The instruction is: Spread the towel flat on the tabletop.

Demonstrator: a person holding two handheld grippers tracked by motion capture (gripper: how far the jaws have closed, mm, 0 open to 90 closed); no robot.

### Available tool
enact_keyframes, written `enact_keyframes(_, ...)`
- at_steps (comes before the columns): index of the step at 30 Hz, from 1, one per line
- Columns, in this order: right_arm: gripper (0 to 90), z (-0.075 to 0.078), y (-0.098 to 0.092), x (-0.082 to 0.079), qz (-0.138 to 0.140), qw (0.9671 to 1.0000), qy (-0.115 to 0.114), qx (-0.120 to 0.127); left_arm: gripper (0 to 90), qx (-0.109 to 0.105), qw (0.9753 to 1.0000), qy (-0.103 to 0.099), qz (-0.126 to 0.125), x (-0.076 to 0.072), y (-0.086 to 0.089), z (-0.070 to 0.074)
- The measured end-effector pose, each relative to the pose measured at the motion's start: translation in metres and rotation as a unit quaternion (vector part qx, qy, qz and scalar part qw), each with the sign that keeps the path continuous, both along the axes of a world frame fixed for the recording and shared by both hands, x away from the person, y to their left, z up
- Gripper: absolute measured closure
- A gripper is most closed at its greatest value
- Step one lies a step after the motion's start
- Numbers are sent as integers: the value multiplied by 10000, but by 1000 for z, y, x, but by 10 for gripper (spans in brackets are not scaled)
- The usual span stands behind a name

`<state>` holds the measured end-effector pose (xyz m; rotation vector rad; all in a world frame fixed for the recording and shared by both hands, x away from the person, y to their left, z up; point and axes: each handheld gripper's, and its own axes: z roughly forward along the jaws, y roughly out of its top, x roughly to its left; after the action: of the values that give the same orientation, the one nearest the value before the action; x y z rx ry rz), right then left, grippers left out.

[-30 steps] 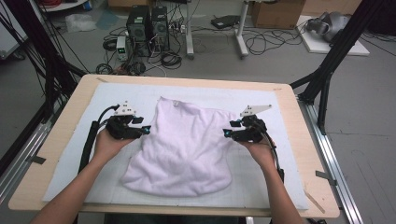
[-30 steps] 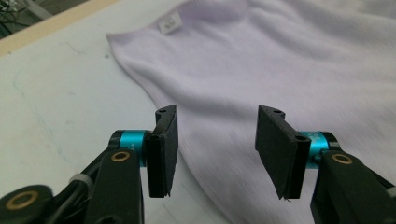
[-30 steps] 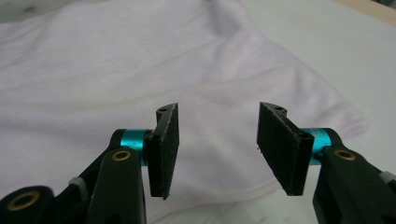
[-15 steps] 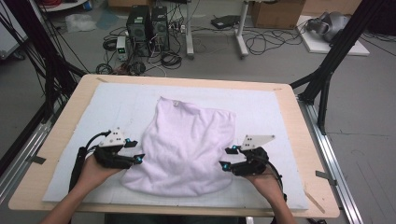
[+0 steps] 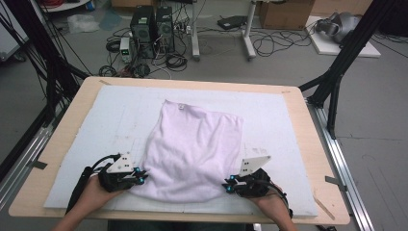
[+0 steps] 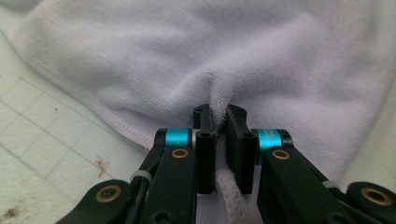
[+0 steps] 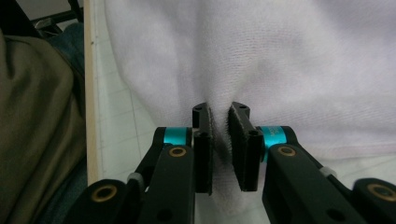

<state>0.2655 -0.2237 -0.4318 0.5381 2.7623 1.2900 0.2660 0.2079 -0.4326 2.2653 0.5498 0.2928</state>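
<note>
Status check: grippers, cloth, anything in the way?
Left gripper shut on the white towel, near edge. Right gripper shut on it too, opposite side. Towel bunched on the white mat. Nothing in the way.

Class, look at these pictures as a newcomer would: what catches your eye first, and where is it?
A rumpled white towel lies in the middle of the pale mat on the wooden table. At its near corners, the left claw and the right claw each pinch a fold of it. Behind the table, computer towers and tangled cables sit on the floor.
</note>
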Motion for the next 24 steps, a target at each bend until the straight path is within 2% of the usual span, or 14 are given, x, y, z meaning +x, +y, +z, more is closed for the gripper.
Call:
enact_keyframes(4, 820, 22, -9, 8, -201, 9993, -224, 211, 829, -311, 9993, -105, 174, 6, 7, 18)
enact_keyframes(5, 820, 22, -9, 8, -201, 9993, -224, 211, 829, -393, 9988, -164, 248, 10, 9, 24)
enact_keyframes(7, 820, 34, -11, 18, -339, 9987, -308, 221, 830, -557, 9972, -264, 429, 22, 10, 36)
enact_keyframes(10, 820, 48, -13, 41, -642, 9969, -390, 251, 829, -695, 9939, -310, 797, 49, 6, 48)
enact_keyframes(11, 820, 52, -13, 61, -846, 9950, -501, 180, 830, -723, 9928, -296, 905, 60, 4, 50)
enact_keyframes(12, 820, 52, -13, 61, -846, 9950, -501, 180, 830, -732, 9913, -286, 1052, 71, 1, 49)
enact_keyframes(14, 820, 49, -12, 84, -1055, 9937, -370, 92, 830, -716, 9894, -103, 1257, 92, -5, 43)
enact_keyframes(15, 820, 44, -12, 95, -1149, 9929, -283, 102, 830, -617, 9883, -121, 1391, 101, -8, 39)
enact_keyframes(16, 819, 31, -13, 114, -1319, 9912, -20, 93, 829, -540, 9866, -42, 1537, 115, -12, 28)
enact_keyframes(18, 818, 24, -12, 121, -1383, 9903, 61, 85, 829, -480, 9863, -51, 1580, 121, -14, 23)
enact_keyframes(19, 816, 11, -12, 133, -1498, 9884, 230, 64, 828, -460, 9857, -22, 1620, 125, -16, 17)
enact_keyframes(20, 814, 6, -11, 137, -1523, 9879, 280, 38, 827, -446, 9849, 40, 1674, 131, -18, 9)
enact_keyframes(22, 808, 4, -11, 139, -1572, 9869, 351, 84, 824, -481, 9846, 46, 1678, 133, -18, 6)
enact_keyframes(24, 748, 3, -12, 141, -1654, 9858, 256, 139, 752, -489, 9846, 19, 1676, 133, -16, 7)
